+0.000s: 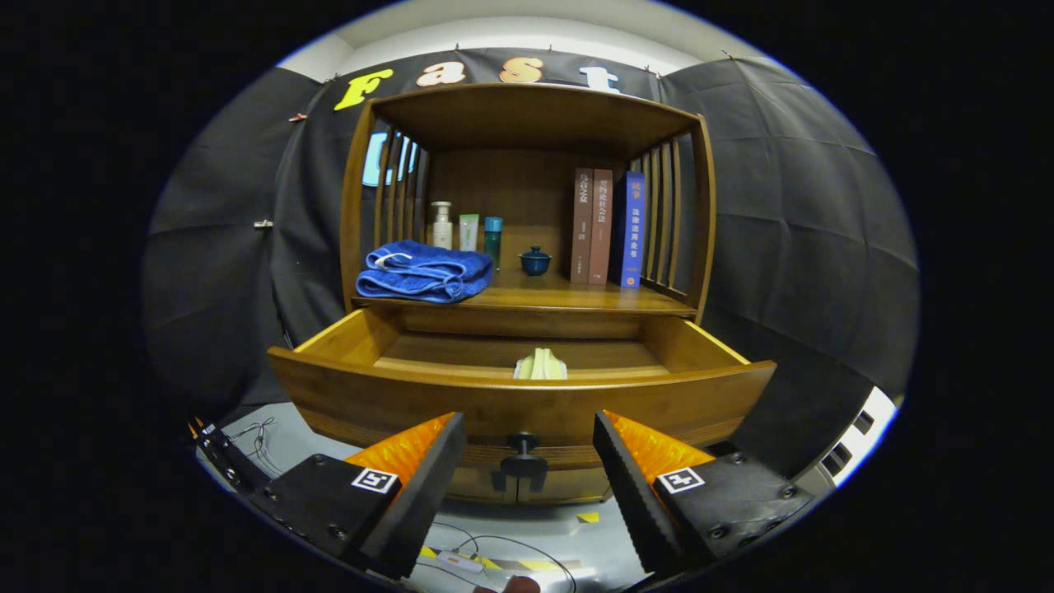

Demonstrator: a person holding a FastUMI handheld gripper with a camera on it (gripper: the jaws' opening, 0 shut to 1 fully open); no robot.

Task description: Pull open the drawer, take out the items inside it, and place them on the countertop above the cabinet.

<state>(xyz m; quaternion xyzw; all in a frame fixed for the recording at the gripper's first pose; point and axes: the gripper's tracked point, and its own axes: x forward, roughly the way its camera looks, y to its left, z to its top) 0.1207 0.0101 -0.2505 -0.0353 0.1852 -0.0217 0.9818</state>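
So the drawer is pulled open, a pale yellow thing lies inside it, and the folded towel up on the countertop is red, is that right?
Not quite: the folded towel on the countertop is blue, not red, as the gripper view shows. The rest holds: the drawer is pulled open and a pale yellow item lies inside it. The hand-held gripper is open, its fingers either side of the drawer knob.

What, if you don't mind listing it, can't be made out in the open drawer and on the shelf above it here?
- Pale item in the drawer: the front panel hides its lower part, so its kind is unclear.
- Drawer floor near the front: hidden by that panel.
- Books: spine text too small.
- Bottles: bases hidden behind the blue towel.
- Gripper: jaws open, either side of the knob, not touching.
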